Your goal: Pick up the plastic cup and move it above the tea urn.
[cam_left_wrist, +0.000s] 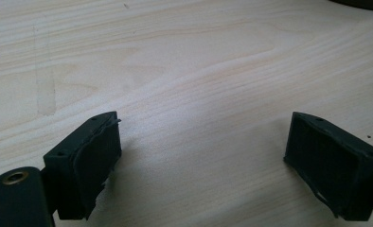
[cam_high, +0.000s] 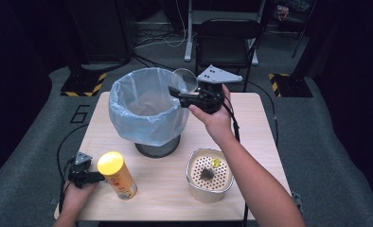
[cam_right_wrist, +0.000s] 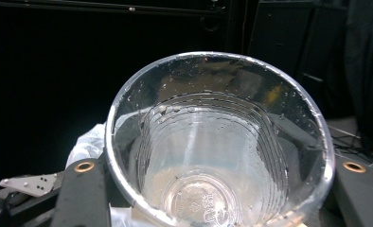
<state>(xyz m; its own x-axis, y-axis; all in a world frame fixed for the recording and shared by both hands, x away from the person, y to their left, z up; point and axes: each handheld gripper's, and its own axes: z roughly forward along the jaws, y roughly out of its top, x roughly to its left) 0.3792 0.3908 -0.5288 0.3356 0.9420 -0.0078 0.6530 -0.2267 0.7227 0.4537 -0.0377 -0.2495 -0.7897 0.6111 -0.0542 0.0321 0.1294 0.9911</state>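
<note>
Dark floor and black stands ring the pale wooden table [cam_high: 251, 118] at which we work, with a folding chair [cam_high: 227, 40] standing beyond its far edge. Our right gripper [cam_high: 187, 94] is raised above the table, at the near right rim of the bin [cam_high: 146, 111], which is lined with a pale blue bag and stands toward the back of the table. Its jaws are clamped on a clear plastic cup [cam_high: 184, 80], which is tipped so that its mouth faces up and toward us in the high view. In the right gripper view the cup [cam_right_wrist: 217, 156] sits between the two black jaws, droplets clinging to its ribbed inner wall, and a fold of the bin's bag shows white just below and behind it. Our left gripper [cam_high: 87, 177] rests low at the near left corner of the table, just beside a yellow-lidded snack can [cam_high: 116, 175] that stands upright; from above we cannot tell whether the jaw tip touches the can. In the left gripper view the left gripper [cam_left_wrist: 201, 161] has its jaws spread wide with bare wood between them and nothing held. Near the front right of the table sits a white container [cam_high: 194, 182] with dark and yellow scraps lying inside, well apart from both grippers.
</note>
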